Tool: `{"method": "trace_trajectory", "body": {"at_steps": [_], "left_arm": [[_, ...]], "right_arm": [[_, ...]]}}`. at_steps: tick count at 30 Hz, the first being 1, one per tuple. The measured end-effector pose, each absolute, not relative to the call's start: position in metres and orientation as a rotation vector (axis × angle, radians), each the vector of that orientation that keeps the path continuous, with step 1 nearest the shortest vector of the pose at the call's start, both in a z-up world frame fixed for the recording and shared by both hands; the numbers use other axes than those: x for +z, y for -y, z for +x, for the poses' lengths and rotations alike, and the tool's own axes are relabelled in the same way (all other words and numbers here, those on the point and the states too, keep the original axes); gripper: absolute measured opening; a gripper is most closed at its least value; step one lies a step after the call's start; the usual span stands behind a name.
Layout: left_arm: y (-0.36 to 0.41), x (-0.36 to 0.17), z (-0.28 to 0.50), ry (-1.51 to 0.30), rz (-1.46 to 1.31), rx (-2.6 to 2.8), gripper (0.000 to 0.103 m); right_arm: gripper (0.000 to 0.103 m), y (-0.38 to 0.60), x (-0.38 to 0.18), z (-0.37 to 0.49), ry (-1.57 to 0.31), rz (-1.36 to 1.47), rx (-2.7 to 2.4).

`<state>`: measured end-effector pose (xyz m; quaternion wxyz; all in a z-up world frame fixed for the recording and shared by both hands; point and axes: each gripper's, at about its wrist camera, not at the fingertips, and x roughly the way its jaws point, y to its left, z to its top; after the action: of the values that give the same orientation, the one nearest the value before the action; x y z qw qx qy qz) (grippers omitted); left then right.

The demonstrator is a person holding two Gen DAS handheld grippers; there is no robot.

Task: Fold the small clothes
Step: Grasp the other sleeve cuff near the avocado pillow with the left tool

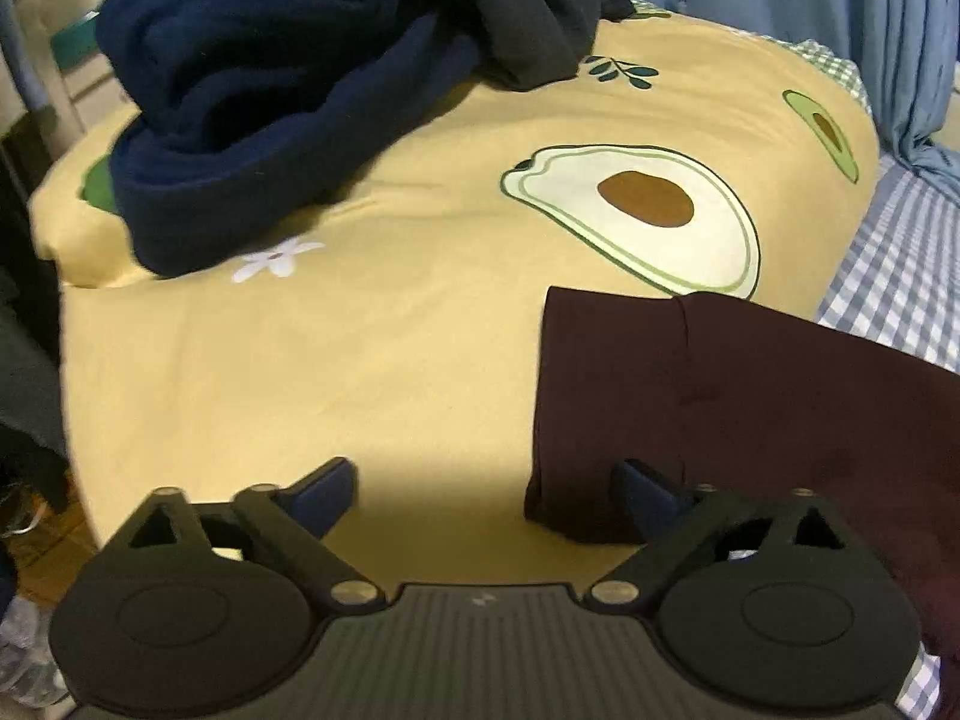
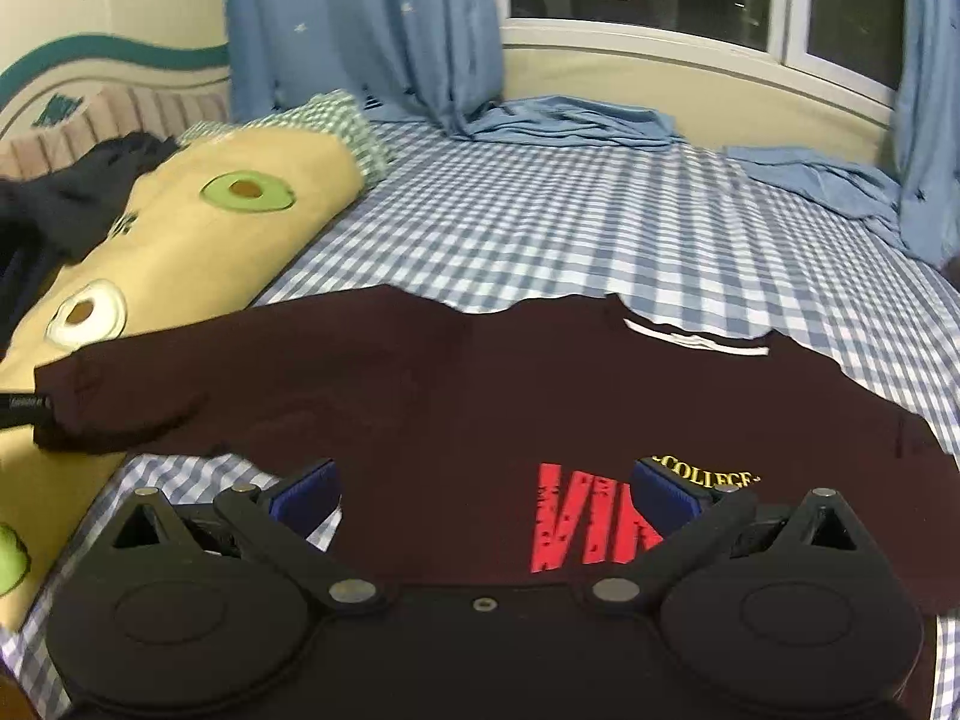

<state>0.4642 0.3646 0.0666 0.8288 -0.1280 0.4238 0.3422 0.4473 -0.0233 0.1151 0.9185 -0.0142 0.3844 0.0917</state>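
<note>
A dark maroon T-shirt (image 2: pixel 468 384) with red letters and a yellow "COLLEGE" print lies spread flat on the blue checked sheet (image 2: pixel 540 210). Its left sleeve (image 1: pixel 720 408) reaches onto the yellow avocado-print quilt (image 1: pixel 360 360). My left gripper (image 1: pixel 492 495) is open above the quilt, with its right finger (image 1: pixel 648 498) over the sleeve's cuff edge and nothing between the pads. My right gripper (image 2: pixel 486 492) is open over the shirt's chest, beside the red print, and grips nothing.
A heap of navy and dark grey clothes (image 1: pixel 270 90) sits at the quilt's far left. Light blue curtains (image 2: pixel 360 30) hang by the window, their ends bunched on the sheet (image 2: pixel 570 120). A small black object (image 2: pixel 24 405) shows beside the sleeve's cuff.
</note>
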Motion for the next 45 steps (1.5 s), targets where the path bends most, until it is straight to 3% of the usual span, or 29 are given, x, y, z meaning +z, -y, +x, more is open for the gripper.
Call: {"method": "trace_trajectory", "body": {"at_steps": [4,7,8,9,10,11,12,27,37,45], "left_arm": [[-0.365,0.062,0.47,-0.89,-0.264,0.681,0.082],[-0.364,0.061,0.472,-0.876,-0.248,0.627,0.052],[-0.363,0.062,0.474,-0.875,-0.248,0.604,0.033],[-0.362,0.063,0.475,-0.874,-0.252,0.579,0.022],[-0.361,0.064,0.477,-0.877,-0.25,0.578,0.02],[-0.36,0.065,0.478,-0.88,-0.242,0.589,0.006],[-0.36,0.068,0.479,-0.883,-0.23,0.608,0.001],[-0.332,0.165,0.479,-0.698,-0.225,0.433,0.0],[-0.225,0.228,0.507,-0.617,-0.182,0.208,0.0],[-0.103,0.231,0.533,-0.609,-0.114,0.032,0.0]], "right_arm": [[0.102,0.013,0.112,0.445,-0.8,-0.062,0.191],[0.103,0.013,0.111,0.445,-0.808,-0.056,0.176],[0.103,0.014,0.111,0.443,-0.809,-0.055,0.17],[0.103,0.015,0.111,0.442,-0.811,-0.054,0.165],[0.103,0.016,0.111,0.442,-0.811,-0.053,0.16],[0.103,0.017,0.112,0.441,-0.811,-0.053,0.155],[0.102,0.018,0.112,0.441,-0.81,-0.052,0.15],[0.103,0.041,0.116,0.434,-0.784,0.004,0.118],[0.102,0.091,0.117,0.425,-0.771,0.044,0.04],[0.102,0.153,0.115,0.417,-0.762,0.059,-0.047]]}}
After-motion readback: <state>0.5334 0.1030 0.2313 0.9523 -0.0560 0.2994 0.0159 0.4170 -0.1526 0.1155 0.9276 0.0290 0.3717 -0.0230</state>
